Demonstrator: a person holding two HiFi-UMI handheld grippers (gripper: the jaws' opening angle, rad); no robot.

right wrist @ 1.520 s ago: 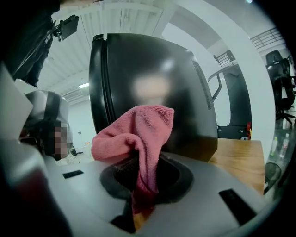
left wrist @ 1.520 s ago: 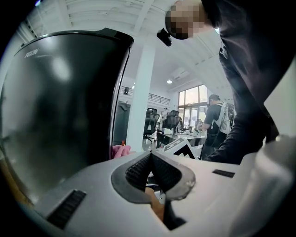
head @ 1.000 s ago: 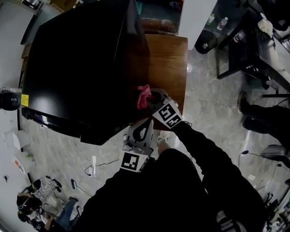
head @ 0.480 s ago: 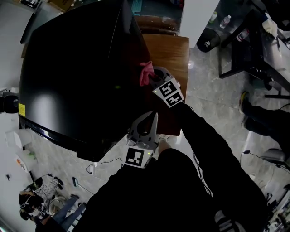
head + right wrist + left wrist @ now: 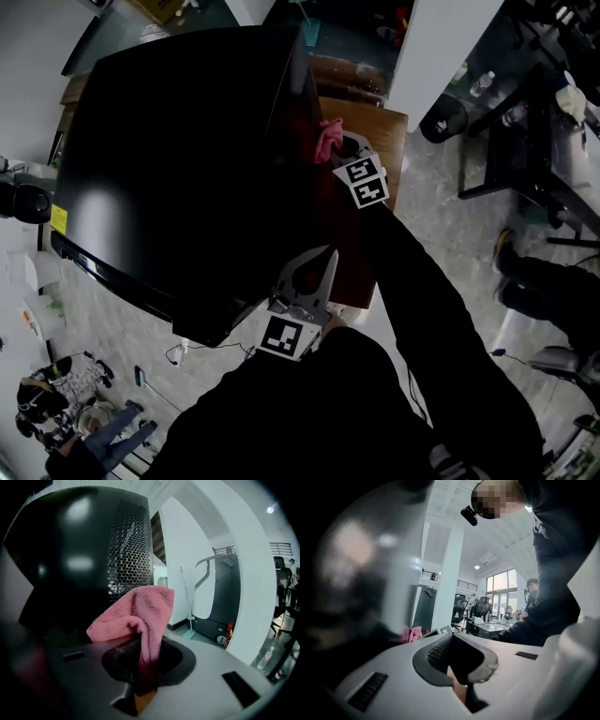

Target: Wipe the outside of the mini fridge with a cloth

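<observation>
Head view, left to right: the black mini fridge point(image 5: 178, 159) fills the left and centre, with a yellow sticker point(image 5: 59, 220) on its low left edge. It sits on a wooden table point(image 5: 392, 131) that shows along the fridge's right side.

Your left gripper point(image 5: 326, 255) hangs near the fridge's front right corner, apart from it, with its marker cube point(image 5: 284, 337) close to your body. Its jaws are together and nothing is between them. Left gripper view agrees: pads meet at the tip point(image 5: 453, 639), no cloth in there, only a pink scrap far off at the left.

Further right and up, the pink cloth point(image 5: 328, 139) is at the fridge's right side wall near the back edge. Whether it touches the wall can't be told. Your right gripper point(image 5: 341, 150) has the cloth pinched.

Right gripper view: jaws point(image 5: 140, 651) are clamped on the cloth point(image 5: 140, 613), which bunches up above them in front of the fridge's perforated grille point(image 5: 129, 545).

Far right in the head view there is a grey floor point(image 5: 441, 225), a dark desk point(image 5: 534, 122), and someone's legs point(image 5: 553, 300).
</observation>
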